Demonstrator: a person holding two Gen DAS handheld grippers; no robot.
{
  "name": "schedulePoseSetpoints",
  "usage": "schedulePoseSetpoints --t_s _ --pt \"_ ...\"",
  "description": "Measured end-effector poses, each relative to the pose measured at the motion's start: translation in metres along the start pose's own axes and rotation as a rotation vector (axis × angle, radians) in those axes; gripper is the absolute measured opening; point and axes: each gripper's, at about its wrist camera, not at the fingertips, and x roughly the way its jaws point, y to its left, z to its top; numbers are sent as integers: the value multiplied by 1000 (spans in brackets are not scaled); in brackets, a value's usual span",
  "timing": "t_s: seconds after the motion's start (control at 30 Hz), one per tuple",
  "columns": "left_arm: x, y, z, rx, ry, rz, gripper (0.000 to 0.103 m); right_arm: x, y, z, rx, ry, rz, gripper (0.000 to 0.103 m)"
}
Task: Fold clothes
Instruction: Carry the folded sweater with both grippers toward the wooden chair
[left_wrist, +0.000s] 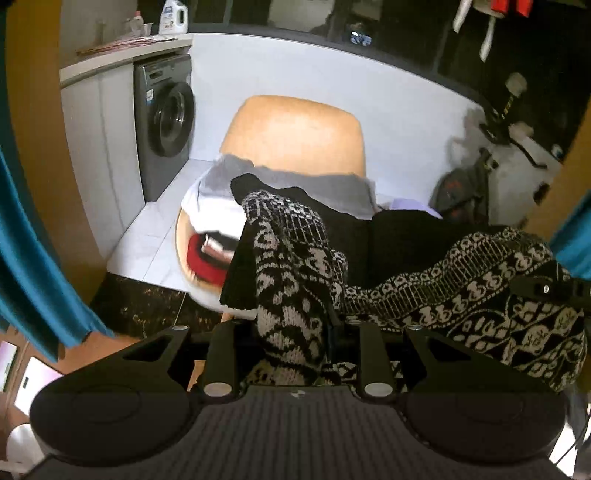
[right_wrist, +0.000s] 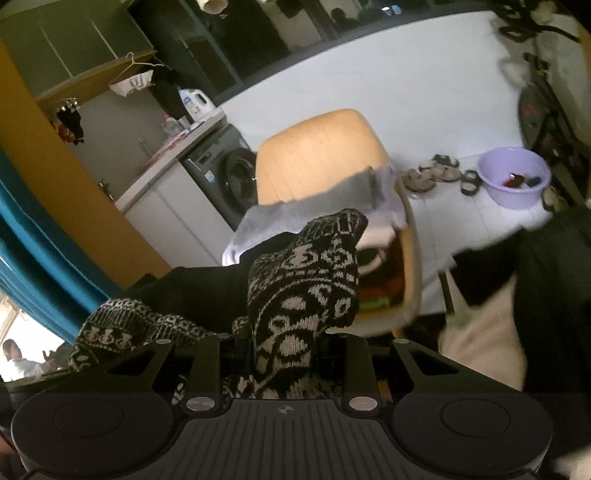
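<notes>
Aloft, a patterned sweater (left_wrist: 295, 266) hangs stretched between left tongs (left_wrist: 295, 332) and right tongs (right_wrist: 284, 343) (both clamped on knit), its length running side to side before the chair (left_wrist: 295, 129).

The sweater (left_wrist: 291, 266) is coarse knitted wool, black with a cream pattern, matt and nubbly. Both gripper housings (right_wrist: 284, 435) look like matt black plastic with ribbed tops and 2 shiny metal pins each. The chair (left_wrist: 295, 133) is smooth tan plastic or wood. The floor tiles (left_wrist: 147, 236) are glossy. The basin (right_wrist: 513, 177) is smooth lilac plastic.
</notes>
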Motion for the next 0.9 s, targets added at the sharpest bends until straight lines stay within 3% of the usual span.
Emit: schedulePoseSetpoints --t_s 0.33,0.53,0.77,0.9 --pt "89 37 111 -23 -60 -6 27 96 -9 144 -69 -26 6 25" --pt "162 80 178 -36 -67 -69 27 168 -5 214 -40 -47 -16 25" --pt "254 128 258 -80 32 -155 27 258 -15 282 72 -43 -114 25" --pt "295 140 293 -21 70 -154 27 303 -14 306 96 -65 -155 25"
